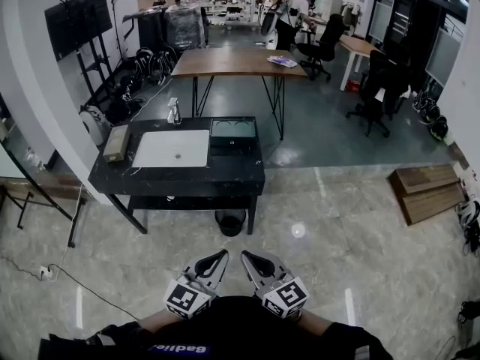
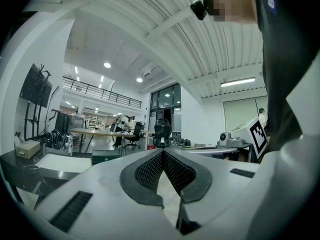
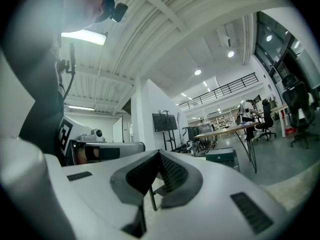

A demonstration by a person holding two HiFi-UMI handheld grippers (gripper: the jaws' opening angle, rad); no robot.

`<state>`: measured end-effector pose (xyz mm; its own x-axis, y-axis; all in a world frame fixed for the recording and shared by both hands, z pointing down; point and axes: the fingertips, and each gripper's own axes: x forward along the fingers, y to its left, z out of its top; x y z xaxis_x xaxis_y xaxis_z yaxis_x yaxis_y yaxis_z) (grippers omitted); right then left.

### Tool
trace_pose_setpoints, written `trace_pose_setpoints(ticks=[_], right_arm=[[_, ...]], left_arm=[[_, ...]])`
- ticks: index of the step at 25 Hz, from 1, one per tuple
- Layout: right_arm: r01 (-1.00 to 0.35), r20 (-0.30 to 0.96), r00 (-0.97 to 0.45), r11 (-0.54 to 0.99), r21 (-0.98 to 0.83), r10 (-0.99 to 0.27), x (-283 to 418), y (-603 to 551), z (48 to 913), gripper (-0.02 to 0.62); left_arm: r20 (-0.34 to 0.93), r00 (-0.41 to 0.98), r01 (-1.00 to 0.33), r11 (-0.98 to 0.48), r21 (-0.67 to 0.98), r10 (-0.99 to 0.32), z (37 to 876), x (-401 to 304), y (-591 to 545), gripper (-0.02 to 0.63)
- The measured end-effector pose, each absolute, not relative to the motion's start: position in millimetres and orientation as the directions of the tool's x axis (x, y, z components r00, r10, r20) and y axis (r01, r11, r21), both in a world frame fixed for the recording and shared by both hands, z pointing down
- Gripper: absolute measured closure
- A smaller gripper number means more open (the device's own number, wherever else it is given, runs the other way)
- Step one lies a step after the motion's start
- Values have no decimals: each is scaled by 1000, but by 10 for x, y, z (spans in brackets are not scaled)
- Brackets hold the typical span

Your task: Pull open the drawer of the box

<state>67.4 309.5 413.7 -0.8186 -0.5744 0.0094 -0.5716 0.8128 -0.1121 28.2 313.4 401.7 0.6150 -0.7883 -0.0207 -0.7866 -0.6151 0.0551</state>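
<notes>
Both my tools, the left gripper [image 1: 215, 263] and the right gripper [image 1: 253, 262], sit low and close to the person's body, each with its jaws pressed together at the tips and nothing between them. The dark green box [image 1: 232, 131] stands on the far right corner of the black table [image 1: 244, 177], just beside a white basin [image 1: 172, 148] and well apart from both grippers.
</notes>
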Motion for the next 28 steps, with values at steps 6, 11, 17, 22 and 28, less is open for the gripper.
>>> trace_pose_setpoints(ticks=[6, 11, 17, 22, 28], right_arm=[[-557, 1, -828, 823, -115, -560, 1007, 2983, 4146, 595], [-548, -32, -832, 831, -97, -553, 1274, 2855, 4157, 595], [-521, -46, -848, 847, -104, -528, 1460, 2715, 4184, 595], [-522, -34, -848, 845, -118, -529, 1484, 2586, 4183, 595], [-539, -5, -839, 834, -115, -543, 1375, 2350, 4265, 595]], left_arm=[[-4, 612, -790, -612, 45, -791, 4030, 642, 3009, 604], [8, 593, -805, -592, 43, -805, 4090, 922, 2882, 604], [23, 567, -823, -566, 36, -823, 4089, 1082, 2769, 604], [25, 566, -824, -565, 28, -824, 4086, 1119, 2654, 604], [13, 578, -816, -577, 47, -816, 4155, 991, 2400, 604]])
